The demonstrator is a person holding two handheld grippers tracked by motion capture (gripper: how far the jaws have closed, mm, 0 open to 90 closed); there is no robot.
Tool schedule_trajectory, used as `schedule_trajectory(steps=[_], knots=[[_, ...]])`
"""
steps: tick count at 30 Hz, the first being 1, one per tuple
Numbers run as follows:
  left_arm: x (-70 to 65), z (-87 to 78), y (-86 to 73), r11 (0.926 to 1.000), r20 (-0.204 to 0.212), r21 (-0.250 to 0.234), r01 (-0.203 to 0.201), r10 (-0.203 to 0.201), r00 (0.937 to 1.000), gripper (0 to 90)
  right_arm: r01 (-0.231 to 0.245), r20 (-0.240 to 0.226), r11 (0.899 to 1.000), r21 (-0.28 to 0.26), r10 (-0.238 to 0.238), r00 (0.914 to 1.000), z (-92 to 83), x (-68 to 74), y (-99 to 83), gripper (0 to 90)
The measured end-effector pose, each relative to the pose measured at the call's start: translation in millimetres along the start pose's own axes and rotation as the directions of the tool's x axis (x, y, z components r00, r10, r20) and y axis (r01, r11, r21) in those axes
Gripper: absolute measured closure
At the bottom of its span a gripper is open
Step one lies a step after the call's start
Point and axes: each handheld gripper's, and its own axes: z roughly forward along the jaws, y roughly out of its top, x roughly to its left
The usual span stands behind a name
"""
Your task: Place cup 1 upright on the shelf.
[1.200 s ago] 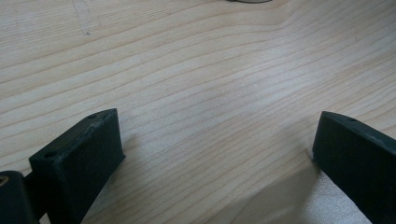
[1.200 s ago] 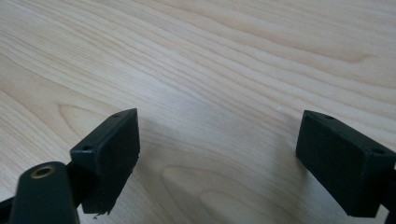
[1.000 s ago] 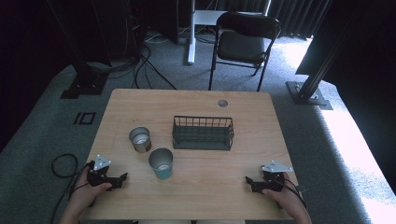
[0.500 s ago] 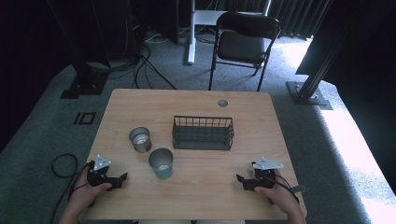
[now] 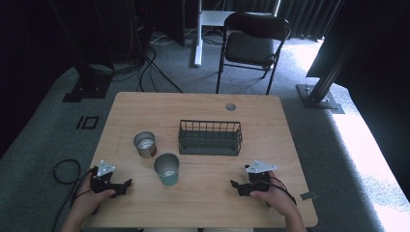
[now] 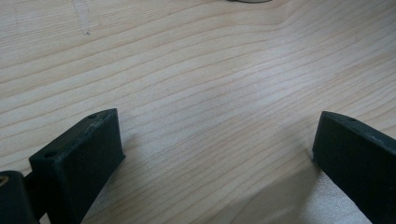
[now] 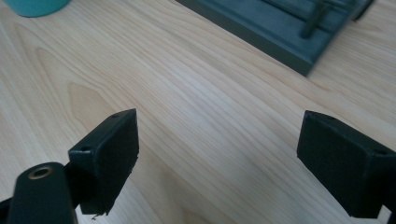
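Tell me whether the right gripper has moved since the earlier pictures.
Yes. The right gripper has slid left along the table's near edge, toward the teal cup, judged against the wire basket, which stayed put.

Wood table (image 5: 145, 104) w/ 2 cups: teal (image 5: 167, 169), metal (image 5: 144, 144), + wire basket (image 5: 210, 137).

We hold the left hand-held gripper (image 5: 126, 183) low at the near left, jaws wide apart; the right hand-held gripper (image 5: 234, 185) low at the near right, jaws equally wide.
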Motion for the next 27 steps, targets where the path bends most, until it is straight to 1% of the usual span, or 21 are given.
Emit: schedule_trajectory(steps=[5, 6, 10, 13, 15, 23, 27], knots=[[0.0, 0.0, 0.0, 1.0000, 0.000, 0.000, 0.000, 0.000, 1.0000, 2.5, 0.011, -0.019, 1.000, -0.002, -0.011, 0.9998, 5.0, 5.8, 5.5, 12.6], [0.0, 0.0, 0.0, 1.0000, 0.000, 0.000, 0.000, 0.000, 1.0000, 2.5, 0.020, -0.026, 1.000, -0.001, -0.020, 0.9995, 7.7, 8.5, 8.0, 12.6], [0.0, 0.0, 0.0, 1.0000, 0.000, 0.000, 0.000, 0.000, 1.0000, 2.5, 0.029, -0.033, 1.000, -0.002, -0.029, 0.9990, 9.7, 10.9, 10.3, 12.6], [0.0, 0.0, 0.0, 1.0000, 0.000, 0.000, 0.000, 0.000, 1.0000, 2.5, 0.047, -0.048, 0.999, -0.003, -0.047, 0.9977, 14.6, 17.1, 15.5, 12.6], [0.0, 0.0, 0.0, 1.0000, 0.000, 0.000, 0.000, 0.000, 1.0000, 2.5, 0.047, -0.052, 0.999, -0.005, -0.047, 0.9976, 15.5, 18.4, 16.4, 12.6], [0.0, 0.0, 0.0, 1.0000, 0.000, 0.000, 0.000, 0.000, 1.0000, 2.5, 0.071, -0.076, 0.997, -0.005, -0.072, 0.9945, 23.2, 27.9, 22.2, 12.7], [0.0, 0.0, 0.0, 1.0000, 0.000, 0.000, 0.000, 0.000, 1.0000, 2.5, 0.077, -0.085, 0.997, -0.012, -0.077, 0.9933, 27.1, 32.7, 26.3, 12.8]])
